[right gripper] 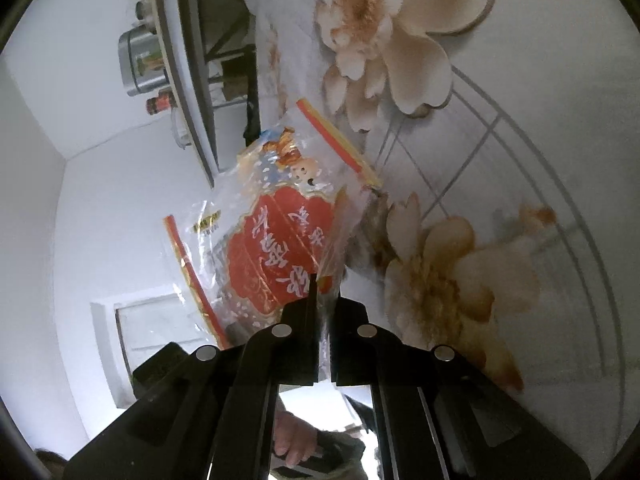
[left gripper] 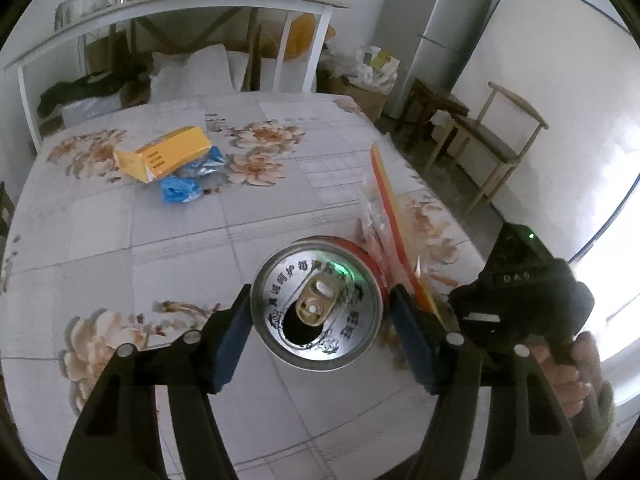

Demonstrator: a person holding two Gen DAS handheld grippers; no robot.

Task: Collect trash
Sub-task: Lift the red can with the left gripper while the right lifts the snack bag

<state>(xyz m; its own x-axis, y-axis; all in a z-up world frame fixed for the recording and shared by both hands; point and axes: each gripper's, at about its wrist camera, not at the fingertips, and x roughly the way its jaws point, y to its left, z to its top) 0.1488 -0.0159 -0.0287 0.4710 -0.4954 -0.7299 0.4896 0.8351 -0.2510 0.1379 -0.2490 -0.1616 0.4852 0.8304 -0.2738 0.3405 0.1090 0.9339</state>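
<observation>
While an opened silver-topped red aluminium drink can (left gripper: 318,304) stands upright on the floral-patterned tablecloth (left gripper: 120,232), it is bracketed by the left gripper (left gripper: 320,320), whose blue-padded fingers (left gripper: 230,340) are spread to either side of the rim; the left pad looks to be touching the can, while a small gap is seen at the right pad, so nothing is clamped yet. For a sound grip, the fingers would best be lowered past the rim onto the can's wall and closed gently, since an empty can is likely to dent or tip. Chinese characters are stamped around the lid, too small to be read with confidence. Just beside the can, a clear plastic zip bag with a red printed label (right gripper: 280,240) is pinched by the right gripper (right gripper: 324,292), its fingers pressed together on the bag's edge; white Chinese characters and a cartoon child are printed on it. Farther off, a yellow cardboard box (left gripper: 168,152) is seen lying on crumpled blue foil wrappers (left gripper: 188,184)
</observation>
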